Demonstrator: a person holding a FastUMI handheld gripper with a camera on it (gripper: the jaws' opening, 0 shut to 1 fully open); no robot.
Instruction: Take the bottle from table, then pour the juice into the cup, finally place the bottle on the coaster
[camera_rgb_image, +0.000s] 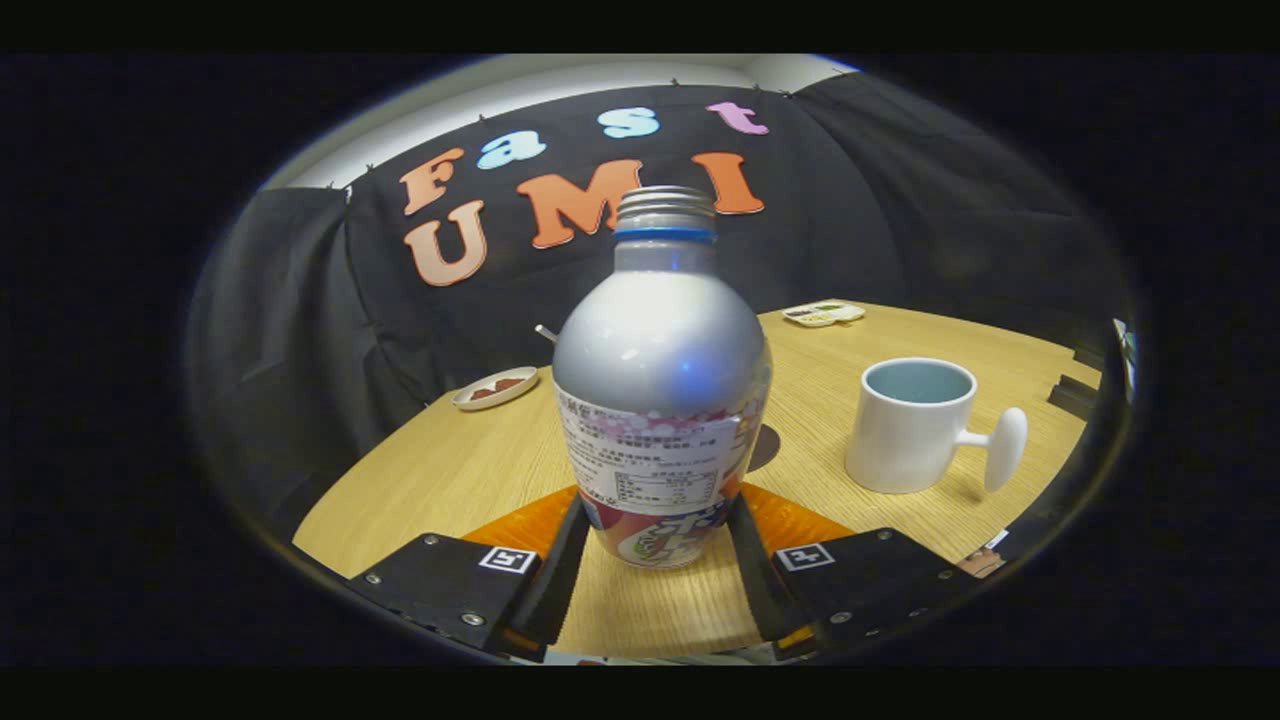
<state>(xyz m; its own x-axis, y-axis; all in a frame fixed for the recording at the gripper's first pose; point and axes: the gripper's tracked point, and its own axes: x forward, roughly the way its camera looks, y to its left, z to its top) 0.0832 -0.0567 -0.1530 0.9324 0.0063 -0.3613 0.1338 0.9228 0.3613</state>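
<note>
Between your gripper's two fingers stands the bottle, upright on the wooden table, uncapped; both fingers press its lower sides, so you have it clamped. Off to the right, well apart, sits the white cup.

Overhead light glares on the bottle between the fingers. Fisheye bends the table edges; the rim darkens, softly blurred
</note>
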